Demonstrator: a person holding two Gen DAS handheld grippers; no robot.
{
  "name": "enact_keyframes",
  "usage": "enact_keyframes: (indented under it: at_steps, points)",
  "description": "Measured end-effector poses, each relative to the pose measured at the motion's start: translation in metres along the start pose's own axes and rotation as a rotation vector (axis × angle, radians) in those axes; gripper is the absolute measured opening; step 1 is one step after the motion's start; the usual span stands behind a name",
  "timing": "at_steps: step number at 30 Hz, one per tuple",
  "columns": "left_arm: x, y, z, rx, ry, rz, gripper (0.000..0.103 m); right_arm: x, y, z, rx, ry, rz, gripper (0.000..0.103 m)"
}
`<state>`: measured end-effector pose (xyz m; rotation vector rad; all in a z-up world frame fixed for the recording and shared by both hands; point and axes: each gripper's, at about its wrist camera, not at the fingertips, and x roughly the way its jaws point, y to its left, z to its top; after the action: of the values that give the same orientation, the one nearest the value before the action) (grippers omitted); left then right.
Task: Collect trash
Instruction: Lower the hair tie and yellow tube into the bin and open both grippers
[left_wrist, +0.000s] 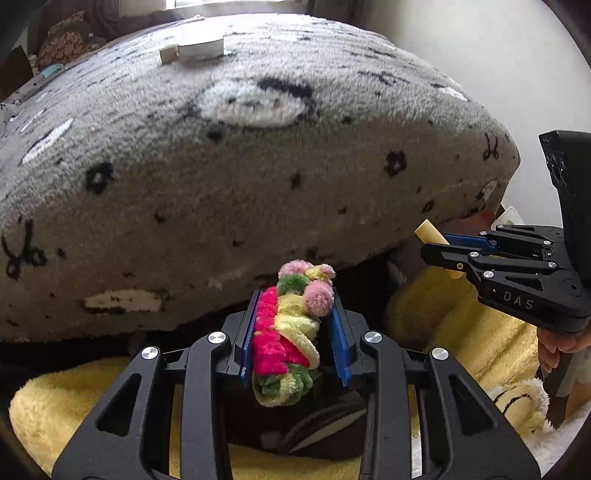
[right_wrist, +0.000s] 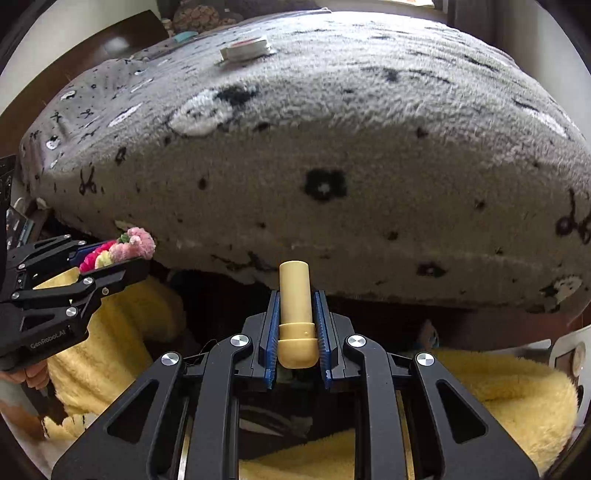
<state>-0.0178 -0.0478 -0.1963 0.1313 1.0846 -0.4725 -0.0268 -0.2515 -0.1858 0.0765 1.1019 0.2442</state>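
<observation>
My left gripper (left_wrist: 293, 314) is shut on a fuzzy bundle of pink, yellow and green chenille with pompoms (left_wrist: 290, 332), squeezed between its blue pads. In the right wrist view that same left gripper (right_wrist: 122, 254) and the fuzzy bundle (right_wrist: 125, 245) show at the left. My right gripper (right_wrist: 295, 317) is shut on a tan cylindrical tube with a cap (right_wrist: 295, 314), which stands up between the pads. From the left wrist view the right gripper (left_wrist: 437, 247) appears at the right edge with the tan tube (left_wrist: 430, 230) poking out. Both grippers hang in front of the bed's edge, over yellow fleece.
A grey plush bedcover (left_wrist: 258, 166) with black flower marks fills the view ahead. A white round tin (left_wrist: 201, 48) and a small block (left_wrist: 168, 53) lie on its far part. Yellow fleece (right_wrist: 498, 380) lies below the grippers. A hand (left_wrist: 557, 343) grips the right tool's handle.
</observation>
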Motion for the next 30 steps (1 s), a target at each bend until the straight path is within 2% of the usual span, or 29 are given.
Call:
enact_keyframes:
  at_steps: [12, 18, 23, 30]
  points:
    - [0.063, 0.012, -0.03, -0.045, 0.181, -0.031, 0.032, 0.051, -0.006, -0.027, 0.063, 0.153, 0.021, 0.019]
    - [0.092, 0.015, -0.039, -0.066, 0.271, -0.082, 0.032, 0.079, -0.007, -0.027, 0.075, 0.229, 0.034, 0.019]
    - [0.107, 0.011, -0.042, -0.049, 0.319, -0.11, 0.032, 0.091, -0.003, -0.025, 0.064, 0.267, 0.053, 0.02]
    - [0.113, 0.01, -0.045, -0.046, 0.343, -0.118, 0.037, 0.1, 0.005, -0.021, 0.052, 0.274, 0.05, 0.021]
